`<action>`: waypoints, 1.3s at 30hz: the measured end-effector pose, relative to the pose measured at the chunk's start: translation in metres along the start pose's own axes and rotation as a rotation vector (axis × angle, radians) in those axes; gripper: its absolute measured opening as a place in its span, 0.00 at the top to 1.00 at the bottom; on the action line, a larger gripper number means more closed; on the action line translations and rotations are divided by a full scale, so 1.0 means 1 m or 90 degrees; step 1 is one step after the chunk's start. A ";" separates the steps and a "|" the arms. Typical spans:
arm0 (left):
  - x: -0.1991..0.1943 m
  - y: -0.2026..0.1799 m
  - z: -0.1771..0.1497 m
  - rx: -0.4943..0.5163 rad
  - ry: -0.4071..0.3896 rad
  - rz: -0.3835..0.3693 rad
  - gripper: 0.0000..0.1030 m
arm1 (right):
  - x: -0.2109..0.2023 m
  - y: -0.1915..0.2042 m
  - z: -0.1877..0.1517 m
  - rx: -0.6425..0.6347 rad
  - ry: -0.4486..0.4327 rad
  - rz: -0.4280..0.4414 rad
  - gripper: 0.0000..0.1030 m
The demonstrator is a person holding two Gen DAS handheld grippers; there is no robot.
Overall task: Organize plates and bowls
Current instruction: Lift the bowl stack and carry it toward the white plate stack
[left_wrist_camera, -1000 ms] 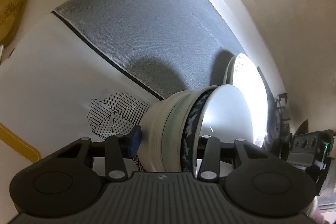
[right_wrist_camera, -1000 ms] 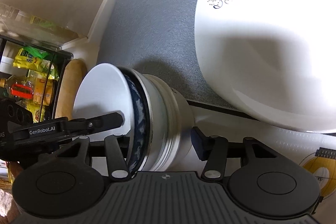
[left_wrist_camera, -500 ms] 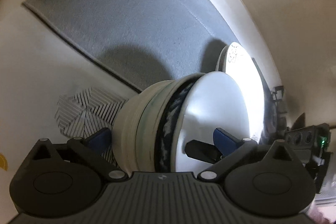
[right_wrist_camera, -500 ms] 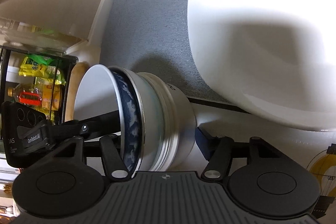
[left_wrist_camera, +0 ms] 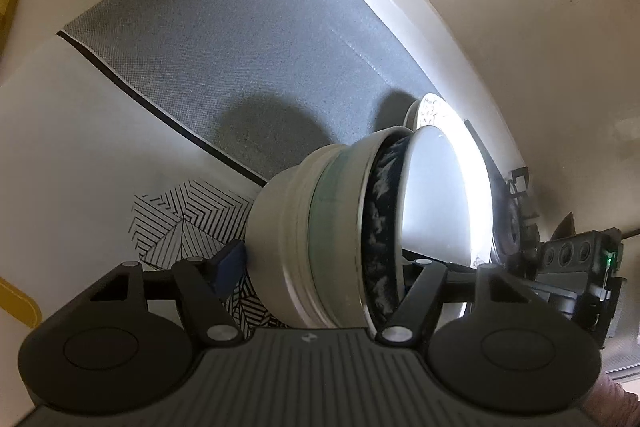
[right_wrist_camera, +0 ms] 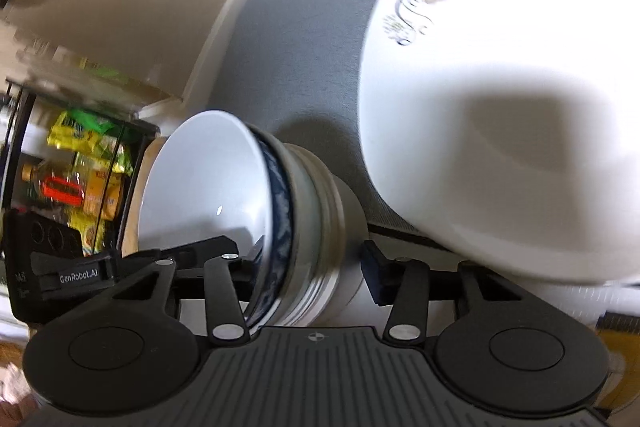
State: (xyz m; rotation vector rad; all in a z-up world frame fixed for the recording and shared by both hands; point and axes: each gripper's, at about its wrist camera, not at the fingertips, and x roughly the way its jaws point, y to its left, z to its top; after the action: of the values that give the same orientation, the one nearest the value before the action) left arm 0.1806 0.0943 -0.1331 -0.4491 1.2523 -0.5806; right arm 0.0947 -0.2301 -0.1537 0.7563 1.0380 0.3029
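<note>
Hiding right finger of left hand-held gripper (left_wrist_camera: 320, 267): nested bowls (left_wrist_camera: 344, 227).

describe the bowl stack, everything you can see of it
The bowl stack is several nested glossy bowls, ceramic by the look: a white inner bowl, a blue-patterned one, then pale outer ones with ridged feet. It is tipped on its side at the grey mat's edge, between both grippers' closing jaws; contact is unclear. A floral plate is beside it.
</note>
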 end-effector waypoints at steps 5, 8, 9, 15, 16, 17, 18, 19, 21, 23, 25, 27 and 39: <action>-0.005 0.002 0.000 0.006 -0.010 -0.004 0.28 | 0.001 0.002 0.001 -0.001 0.002 0.002 0.53; -0.012 0.004 0.000 0.007 -0.016 -0.008 0.28 | -0.002 0.000 0.001 -0.005 -0.001 0.005 0.52; -0.013 0.003 0.000 0.008 -0.020 -0.010 0.28 | -0.003 0.001 0.002 -0.007 -0.003 0.006 0.52; -0.025 0.004 0.009 0.008 -0.040 -0.020 0.27 | -0.007 0.008 0.005 -0.011 -0.010 0.012 0.53; -0.026 0.003 0.010 0.009 -0.042 -0.021 0.27 | -0.007 0.010 0.006 -0.014 -0.012 0.012 0.53; -0.027 0.003 0.012 0.010 -0.044 -0.022 0.27 | -0.007 0.012 0.008 -0.015 -0.014 0.012 0.53; -0.029 0.003 0.013 0.010 -0.046 -0.023 0.27 | -0.008 0.013 0.009 -0.016 -0.015 0.012 0.53; -0.030 0.002 0.014 0.010 -0.048 -0.023 0.27 | -0.008 0.014 0.010 -0.017 -0.016 0.012 0.53; -0.033 0.001 0.015 0.011 -0.053 -0.024 0.27 | -0.009 0.017 0.012 -0.021 -0.017 0.013 0.53; -0.037 -0.001 0.017 0.013 -0.058 -0.025 0.27 | -0.010 0.019 0.014 -0.023 -0.019 0.014 0.53; -0.040 -0.003 0.020 0.016 -0.062 -0.026 0.27 | -0.013 0.021 0.016 -0.027 -0.022 0.014 0.53; -0.041 -0.006 0.022 0.022 -0.067 -0.028 0.27 | -0.016 0.022 0.018 -0.031 -0.027 0.013 0.53; -0.036 -0.037 0.040 0.068 -0.090 -0.032 0.27 | -0.030 0.014 0.025 -0.012 -0.045 0.019 0.57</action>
State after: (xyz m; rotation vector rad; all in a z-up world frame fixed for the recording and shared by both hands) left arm 0.2063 0.0884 -0.0735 -0.4259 1.0723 -0.6439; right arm 0.1028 -0.2478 -0.1171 0.7614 0.9575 0.3091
